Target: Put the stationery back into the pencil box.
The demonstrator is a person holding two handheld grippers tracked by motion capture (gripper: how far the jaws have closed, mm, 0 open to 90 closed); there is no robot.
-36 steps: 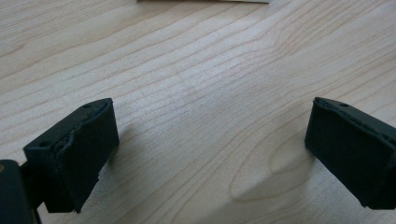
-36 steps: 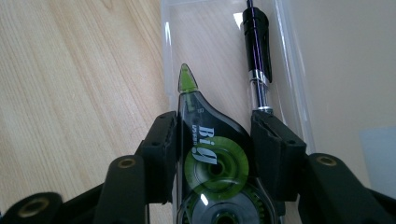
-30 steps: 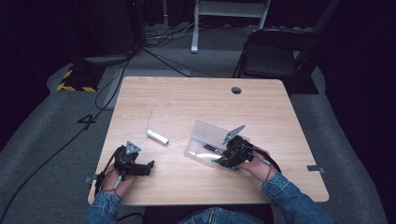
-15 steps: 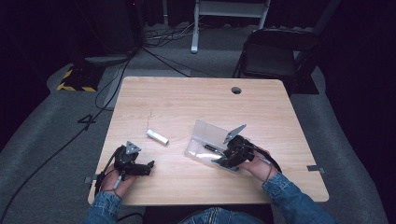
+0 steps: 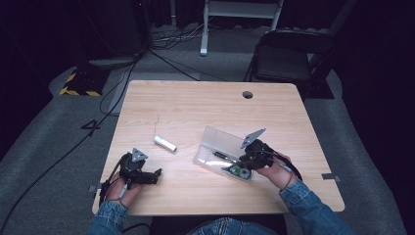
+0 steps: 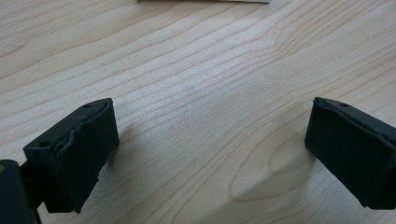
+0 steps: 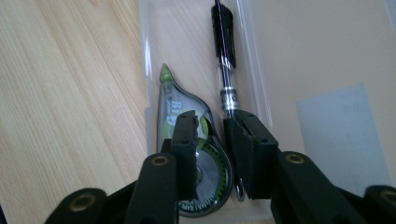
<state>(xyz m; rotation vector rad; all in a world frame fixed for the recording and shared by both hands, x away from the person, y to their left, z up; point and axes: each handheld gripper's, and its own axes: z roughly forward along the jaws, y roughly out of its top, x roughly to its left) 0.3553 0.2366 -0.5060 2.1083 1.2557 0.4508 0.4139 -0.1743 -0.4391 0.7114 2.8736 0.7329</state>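
Observation:
A clear plastic case (image 5: 205,160) lies open on the table with its lid (image 5: 225,139) tilted back. Inside it lie a black pen (image 7: 223,28) and a green and grey correction tape dispenser (image 7: 170,100), side by side and flat. My right gripper (image 7: 211,126) sits low over the dispenser's round end. Its jaws stand a narrow gap apart with nothing pinched between them. In the high view the right gripper (image 5: 243,165) is at the case's near end. My left gripper (image 6: 210,126) rests wide open on bare wood at the front left (image 5: 155,175).
A short white cylinder (image 5: 165,143) lies on the table between the left gripper and the case. A round cable hole (image 5: 247,94) is at the far edge. A folding chair (image 5: 288,58) and floor cables (image 5: 122,88) are beyond the table.
The right gripper has shifted slightly over the near end of the case. The left gripper has not moved.

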